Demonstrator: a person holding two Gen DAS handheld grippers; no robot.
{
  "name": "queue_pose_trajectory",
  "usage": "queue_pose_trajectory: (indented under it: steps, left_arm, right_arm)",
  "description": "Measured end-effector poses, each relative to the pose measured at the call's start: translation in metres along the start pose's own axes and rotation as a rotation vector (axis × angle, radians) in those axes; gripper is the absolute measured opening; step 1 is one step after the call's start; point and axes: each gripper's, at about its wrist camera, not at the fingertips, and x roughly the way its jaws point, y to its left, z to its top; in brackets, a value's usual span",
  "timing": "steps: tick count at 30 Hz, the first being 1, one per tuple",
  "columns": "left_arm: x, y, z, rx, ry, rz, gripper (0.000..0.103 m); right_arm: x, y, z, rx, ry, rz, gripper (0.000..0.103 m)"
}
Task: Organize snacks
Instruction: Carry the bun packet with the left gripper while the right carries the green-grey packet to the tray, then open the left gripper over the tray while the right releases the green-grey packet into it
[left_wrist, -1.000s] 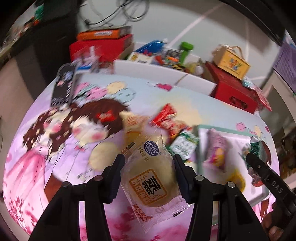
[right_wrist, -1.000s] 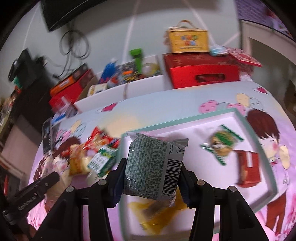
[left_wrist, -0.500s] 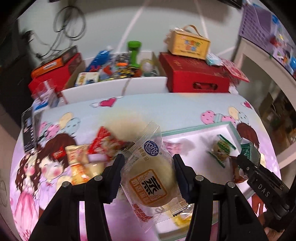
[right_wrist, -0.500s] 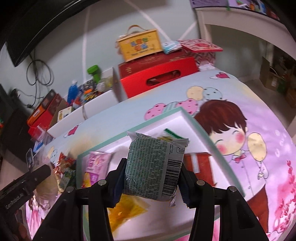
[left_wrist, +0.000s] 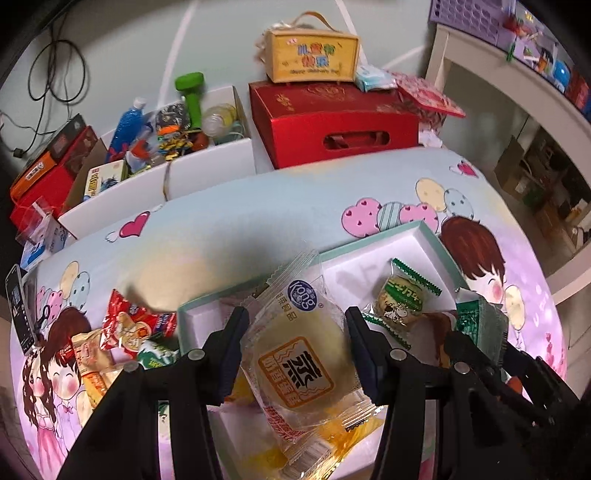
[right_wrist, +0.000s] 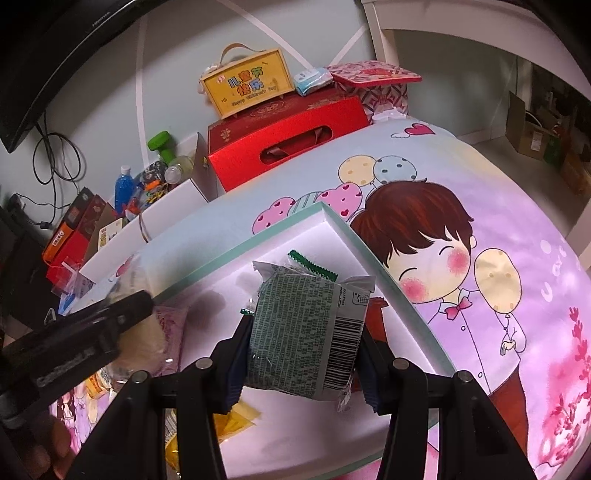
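Left gripper (left_wrist: 293, 354) clamps a clear-wrapped round yellow cake (left_wrist: 295, 363) above the shallow white, teal-rimmed tray (left_wrist: 424, 230). Right gripper (right_wrist: 303, 354) clamps a green printed snack packet (right_wrist: 308, 332) over the same tray. Only the left view shows loose red and orange snack packets (left_wrist: 125, 332) on the cartoon-print tablecloth (left_wrist: 258, 218), left of the tray.

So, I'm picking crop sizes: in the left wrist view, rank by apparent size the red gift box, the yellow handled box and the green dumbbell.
1. red gift box
2. yellow handled box
3. green dumbbell

All three sit at a similar distance, so the order looks reliable.
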Motion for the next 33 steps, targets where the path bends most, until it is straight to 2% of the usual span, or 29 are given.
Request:
queue_pose_trajectory:
  steps: [10,20,23,28,31,33]
  left_arm:
    - [0.028,-0.012,0.005,0.011,0.060,0.002,0.055]
    - [0.033,-0.011,0.004,-0.013,0.078,-0.005,0.057]
    - [0.029,-0.008,0.005,-0.028,0.070,-0.004,0.066]
    - [0.023,0.001,0.006,-0.062,0.062,0.012,0.067]
    - [0.021,0.008,0.005,-0.082,0.058,0.030,0.070]
    - [0.020,0.012,0.004,-0.092,0.057,0.038,0.070]
  right_arm:
    - [0.010,0.004,-0.003,-0.016,0.033,0.006,0.054]
    - [0.015,0.009,-0.005,-0.038,0.051,-0.005,0.055]
    - [0.016,0.009,-0.006,-0.043,0.056,-0.013,0.055]
    - [0.018,0.008,-0.006,-0.040,0.064,-0.021,0.055]
    - [0.019,0.008,-0.006,-0.041,0.071,-0.019,0.064]
    - [0.019,0.009,-0.006,-0.048,0.069,-0.019,0.065]
